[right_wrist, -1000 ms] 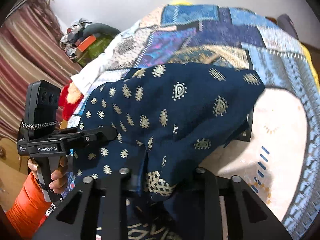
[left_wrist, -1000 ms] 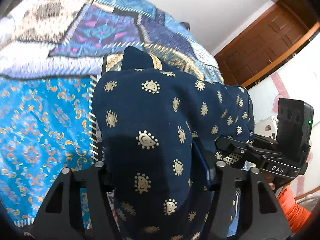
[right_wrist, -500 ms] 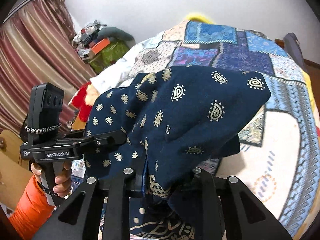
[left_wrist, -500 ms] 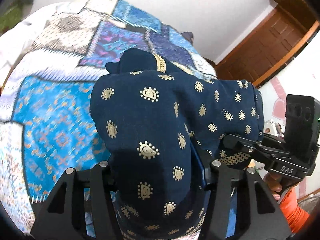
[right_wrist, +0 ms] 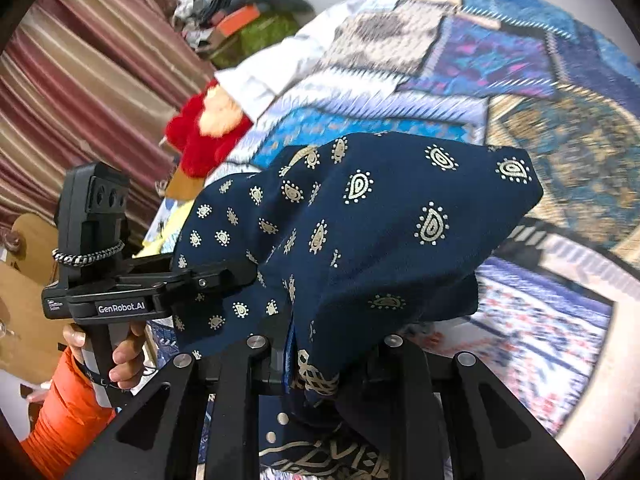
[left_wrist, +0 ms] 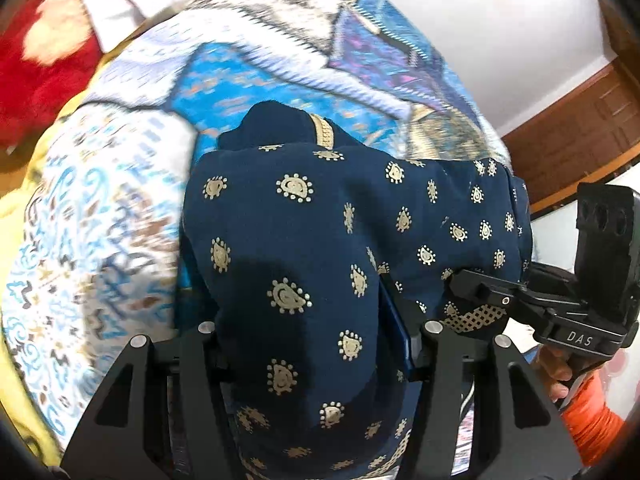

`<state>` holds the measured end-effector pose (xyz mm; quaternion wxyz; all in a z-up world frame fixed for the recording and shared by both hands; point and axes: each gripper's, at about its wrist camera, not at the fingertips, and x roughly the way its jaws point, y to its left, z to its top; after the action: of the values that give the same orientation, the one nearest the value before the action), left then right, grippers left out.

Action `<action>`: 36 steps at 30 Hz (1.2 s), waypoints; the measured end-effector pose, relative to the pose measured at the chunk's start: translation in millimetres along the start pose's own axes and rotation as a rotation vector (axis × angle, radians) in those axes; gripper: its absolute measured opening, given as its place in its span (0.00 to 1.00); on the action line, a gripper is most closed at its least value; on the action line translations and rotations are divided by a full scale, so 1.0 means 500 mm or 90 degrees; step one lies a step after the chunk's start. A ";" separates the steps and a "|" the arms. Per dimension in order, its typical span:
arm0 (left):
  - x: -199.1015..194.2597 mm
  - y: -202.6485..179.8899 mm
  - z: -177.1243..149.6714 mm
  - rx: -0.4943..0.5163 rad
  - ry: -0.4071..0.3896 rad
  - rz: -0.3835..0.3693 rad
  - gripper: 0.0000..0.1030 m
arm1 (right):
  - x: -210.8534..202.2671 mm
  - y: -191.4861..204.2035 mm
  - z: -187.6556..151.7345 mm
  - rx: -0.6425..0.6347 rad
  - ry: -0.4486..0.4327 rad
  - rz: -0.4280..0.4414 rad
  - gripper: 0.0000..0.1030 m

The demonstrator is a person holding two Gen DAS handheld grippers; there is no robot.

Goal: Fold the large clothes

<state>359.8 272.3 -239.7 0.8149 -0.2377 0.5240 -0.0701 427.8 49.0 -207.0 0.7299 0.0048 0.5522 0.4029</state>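
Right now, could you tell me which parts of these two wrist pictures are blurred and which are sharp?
Left wrist view: the navy garment and the left gripper are sharp, while the patchwork bedspread is smeared. Right wrist view: garment and right gripper crisp, bedspread and striped curtain streaked; both views bulge at the edges.

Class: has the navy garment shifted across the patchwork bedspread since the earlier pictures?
Yes. The navy garment, in both grippers, travelled along the patchwork bedspread toward the red plush toy.

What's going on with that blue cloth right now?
Left tool and right tool both clamped on the navy garment. Garment bunched, held over the patchwork bedspread. Nothing in the way.
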 end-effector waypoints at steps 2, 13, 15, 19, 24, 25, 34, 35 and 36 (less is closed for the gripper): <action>0.006 0.024 -0.003 -0.008 -0.001 -0.004 0.56 | 0.033 0.007 0.002 -0.007 0.015 -0.004 0.20; 0.007 0.021 -0.022 0.026 -0.037 0.037 0.68 | 0.092 0.016 0.001 -0.089 0.030 -0.101 0.25; 0.001 0.010 -0.023 0.030 -0.038 0.055 0.68 | 0.085 0.023 -0.005 -0.109 0.034 -0.121 0.29; -0.040 -0.028 -0.039 0.077 -0.066 0.131 0.67 | 0.059 0.029 -0.016 -0.126 0.043 -0.164 0.40; -0.084 -0.066 -0.086 0.140 -0.088 0.200 0.67 | -0.015 0.056 -0.054 -0.197 0.001 -0.233 0.41; -0.086 -0.070 -0.096 0.145 -0.085 0.199 0.67 | -0.026 0.061 -0.060 -0.204 -0.006 -0.240 0.41; -0.047 -0.052 -0.202 0.147 -0.052 0.230 0.83 | 0.016 0.086 -0.132 -0.249 0.082 -0.191 0.89; -0.050 -0.042 -0.207 0.134 -0.051 0.224 0.84 | 0.032 0.078 -0.140 -0.252 0.107 -0.206 0.89; -0.054 -0.034 -0.212 0.123 -0.048 0.216 0.84 | 0.040 0.067 -0.146 -0.248 0.123 -0.215 0.89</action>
<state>255.9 233.8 -245.4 0.8530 -0.0692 0.5165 0.0274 350.3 51.6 -236.5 0.7175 -0.2664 0.5245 0.3730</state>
